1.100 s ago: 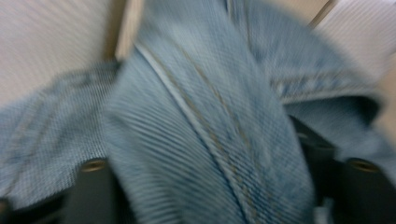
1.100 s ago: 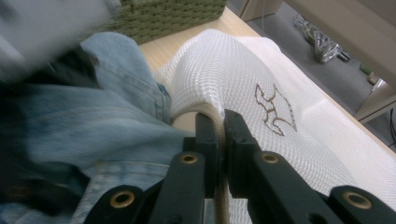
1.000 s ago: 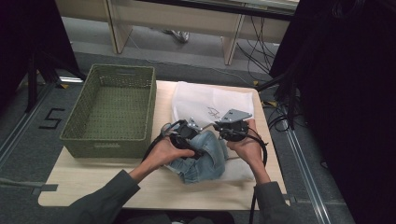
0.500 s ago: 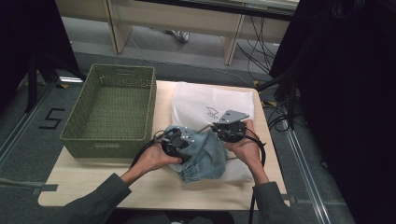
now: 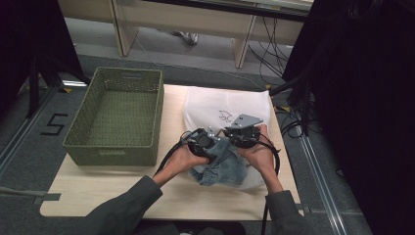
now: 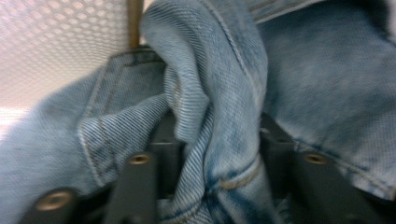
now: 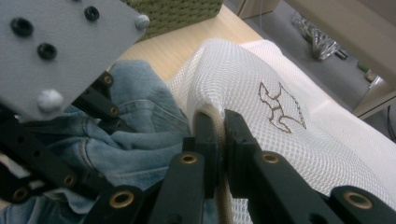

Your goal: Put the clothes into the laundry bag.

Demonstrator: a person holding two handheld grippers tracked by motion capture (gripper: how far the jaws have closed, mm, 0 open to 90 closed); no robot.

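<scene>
Crumpled blue denim jeans (image 5: 222,166) at the near end of the white mesh laundry bag (image 5: 225,105), on the pale wooden table (image 5: 112,191). Left gripper (image 6: 212,140) clamped on a thick fold of the jeans. Right gripper (image 7: 223,128) pinched tight on the bag's rim. Green woven basket (image 5: 117,115) off to the left.

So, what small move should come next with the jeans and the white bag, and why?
Probably push the jeans forward into the mesh bag. The left gripper is shut on a denim fold, the right gripper pinches the bag's rim, lifted beside the denim, and most denim seems to lie outside.
</scene>
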